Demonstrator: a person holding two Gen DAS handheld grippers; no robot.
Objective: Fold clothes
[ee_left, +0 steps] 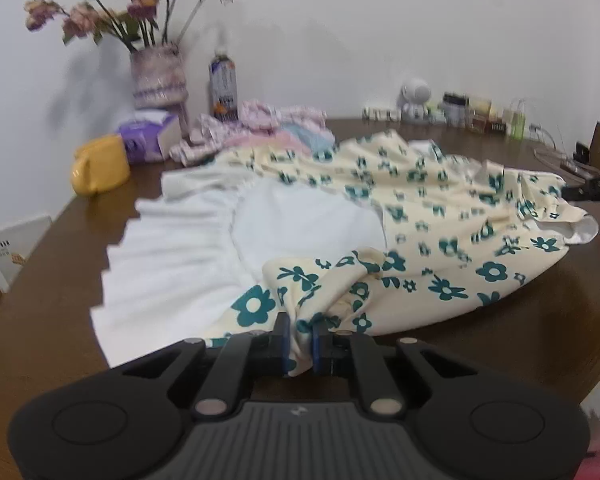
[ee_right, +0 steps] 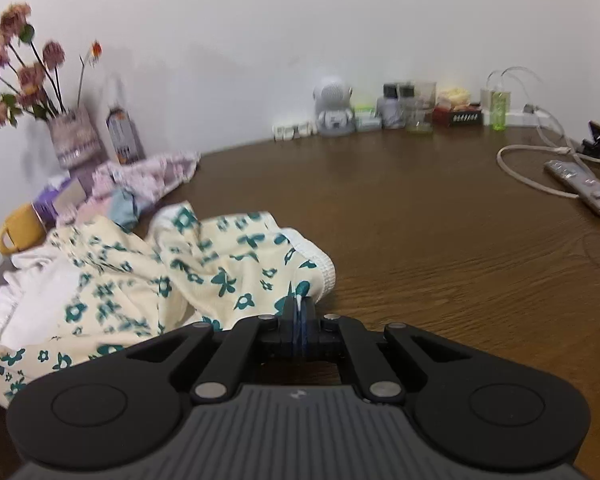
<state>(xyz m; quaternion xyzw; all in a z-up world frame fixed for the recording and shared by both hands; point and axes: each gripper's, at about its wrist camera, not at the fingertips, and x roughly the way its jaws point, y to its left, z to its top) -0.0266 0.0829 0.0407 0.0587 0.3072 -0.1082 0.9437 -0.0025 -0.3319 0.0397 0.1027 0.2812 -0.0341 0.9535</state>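
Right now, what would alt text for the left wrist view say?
A black gripper pinches a bunched edge of a cream dress with teal flowers, spread on a brown table. Behind it stand a vase of pink flowers and a yellow mug.

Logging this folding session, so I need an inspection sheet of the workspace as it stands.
Surface: brown wooden table, bare on its right side.
Job's things: floral garment crumpled, white lining showing; pile of pink clothes behind it.
Clutter: yellow mug, tissue box, vase of flowers, bottle, small jars, remote.
Grippers: left tongs and right tongs each shut on the garment's edge.
Cables: white cable near the remote.
Surroundings: plain white wall.
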